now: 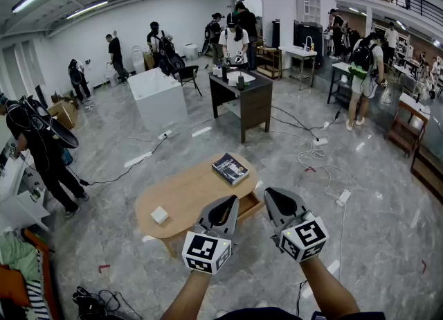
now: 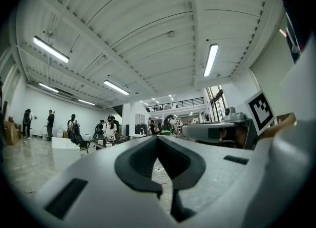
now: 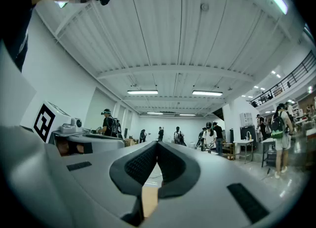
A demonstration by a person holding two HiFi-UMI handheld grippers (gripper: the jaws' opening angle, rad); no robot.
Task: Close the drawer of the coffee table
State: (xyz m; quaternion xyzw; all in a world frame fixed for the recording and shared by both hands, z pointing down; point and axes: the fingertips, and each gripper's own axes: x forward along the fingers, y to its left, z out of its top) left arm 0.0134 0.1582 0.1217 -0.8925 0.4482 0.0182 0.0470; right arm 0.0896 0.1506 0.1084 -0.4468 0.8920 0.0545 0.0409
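Observation:
The oval wooden coffee table (image 1: pixel 187 194) stands on the grey floor just ahead of me. On its top lie a dark book (image 1: pixel 230 168) and a small white box (image 1: pixel 160 215). At the table's near right side its wooden drawer (image 1: pixel 250 205) sticks out, partly hidden behind the grippers. My left gripper (image 1: pixel 232 202) hangs over the table's near edge, just left of the drawer. My right gripper (image 1: pixel 270 194) is just right of the drawer. Both point upward and hold nothing. The left gripper view shows the left gripper (image 2: pixel 158 139) with jaw tips together; the right gripper (image 3: pixel 158 144) looks the same.
A dark desk (image 1: pixel 242 97) and a white block (image 1: pixel 158 97) stand beyond the table. Cables and a power strip (image 1: pixel 320 143) run across the floor on the right. A person (image 1: pixel 41 152) stands at the left, with several more in the background. Clothes (image 1: pixel 17 270) lie at the lower left.

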